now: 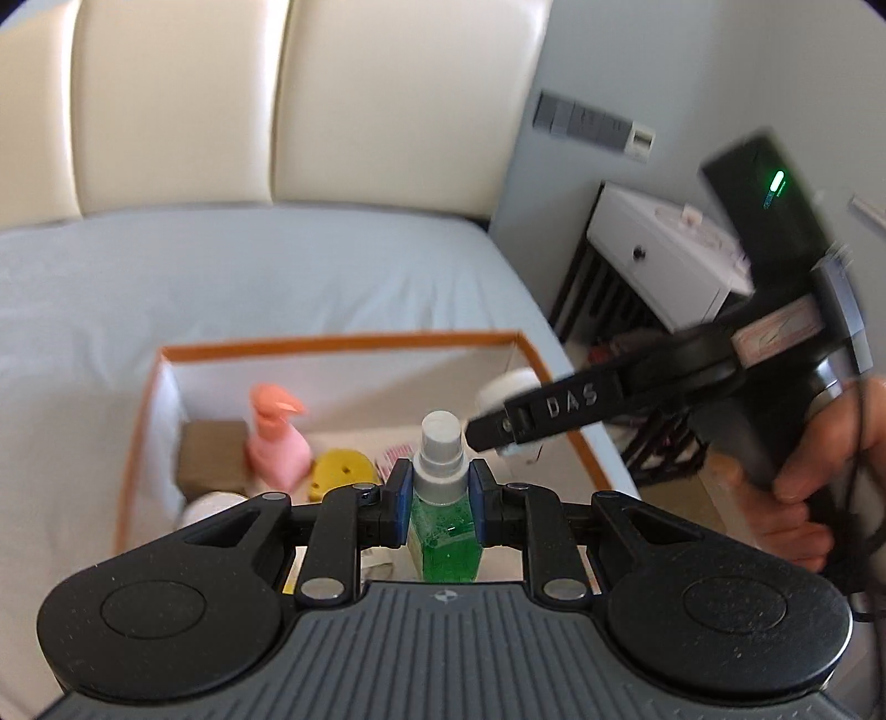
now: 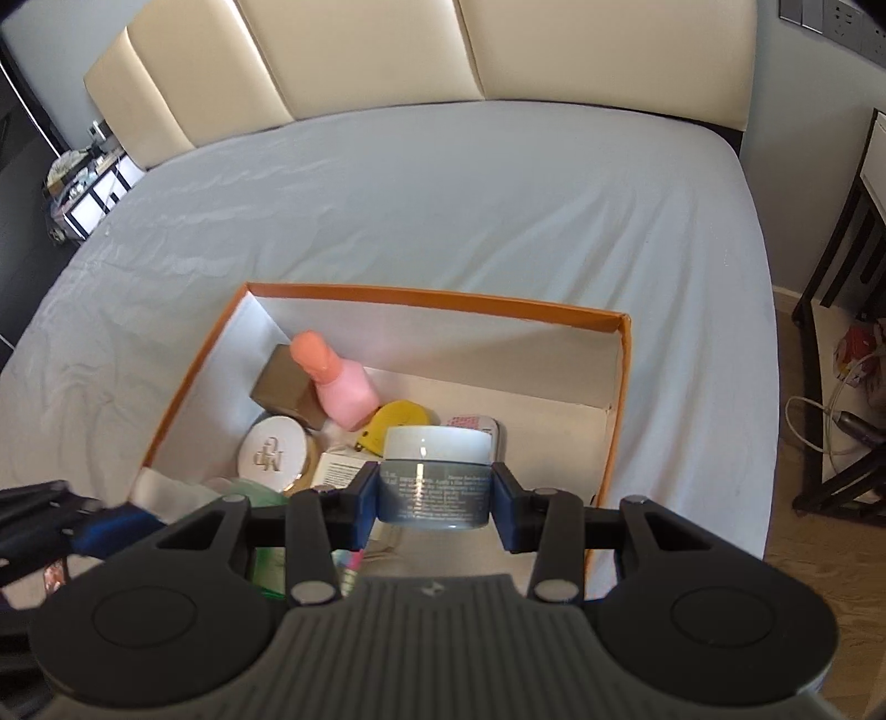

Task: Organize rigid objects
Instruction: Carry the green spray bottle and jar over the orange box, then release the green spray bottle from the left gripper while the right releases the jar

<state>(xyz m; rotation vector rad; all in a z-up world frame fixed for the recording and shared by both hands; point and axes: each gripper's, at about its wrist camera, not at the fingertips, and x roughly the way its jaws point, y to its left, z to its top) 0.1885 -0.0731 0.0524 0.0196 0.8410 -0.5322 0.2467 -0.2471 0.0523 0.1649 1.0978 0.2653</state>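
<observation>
An orange-rimmed white box (image 1: 343,340) (image 2: 443,296) lies on the bed. My left gripper (image 1: 440,487) is shut on a green spray bottle (image 1: 443,540) with a clear cap, held over the box's near side. My right gripper (image 2: 434,490) is shut on a grey cream jar (image 2: 434,487) with a white lid, above the box's right half. In the left wrist view the right gripper's finger (image 1: 554,415) crosses from the right with the jar's white lid (image 1: 506,390) behind it. Inside lie a pink bottle (image 2: 338,382), a brown carton (image 2: 285,382), a yellow thing (image 2: 396,423) and a round white compact (image 2: 274,451).
The pale blue sheet (image 2: 443,194) spreads beyond the box up to a cream padded headboard (image 2: 360,50). A white nightstand (image 1: 664,255) stands right of the bed, with cables on the floor (image 2: 830,421). A hand (image 1: 819,482) grips the right tool's handle.
</observation>
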